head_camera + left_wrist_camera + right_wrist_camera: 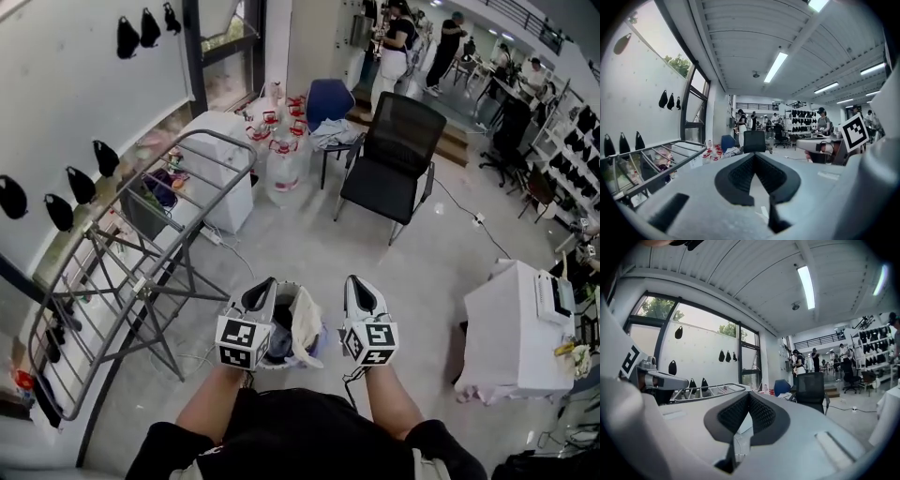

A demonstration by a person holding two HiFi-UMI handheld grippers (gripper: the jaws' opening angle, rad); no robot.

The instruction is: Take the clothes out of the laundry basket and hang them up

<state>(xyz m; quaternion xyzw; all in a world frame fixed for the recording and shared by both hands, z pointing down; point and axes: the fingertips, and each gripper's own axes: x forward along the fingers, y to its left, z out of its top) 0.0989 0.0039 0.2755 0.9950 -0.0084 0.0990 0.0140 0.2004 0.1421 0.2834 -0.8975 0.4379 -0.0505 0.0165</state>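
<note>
As the head view looks down, the task seems barely begun: the basket [289, 287] stands on the floor just ahead of the person, with clothes [306, 324] heaped in it, a pale piece on top and darker cloth beneath. The left gripper [260, 294] and the right gripper [360, 292] hover on either side of the basket, above its rim, and neither touches the laundry. The rack [141, 272] stands open to the left, well apart from the basket. Its rails look bare, though a few small dark things near its closest end are too small to tell for certain.

In the left gripper view, the left gripper [754, 156] has its jaws together with nothing between them. It points out across the room, and the rack [656, 157] with its bare rails lies off to the left.

In the right gripper view, the right gripper [749, 395] is likewise closed and empty, and the rack [710, 390] shows beyond it with no garment on it.

By my reading everything is left to do: open a gripper, lift a first piece out of the basket, carry it to the rack, hang it over a rail, and repeat until the basket is empty.
</note>
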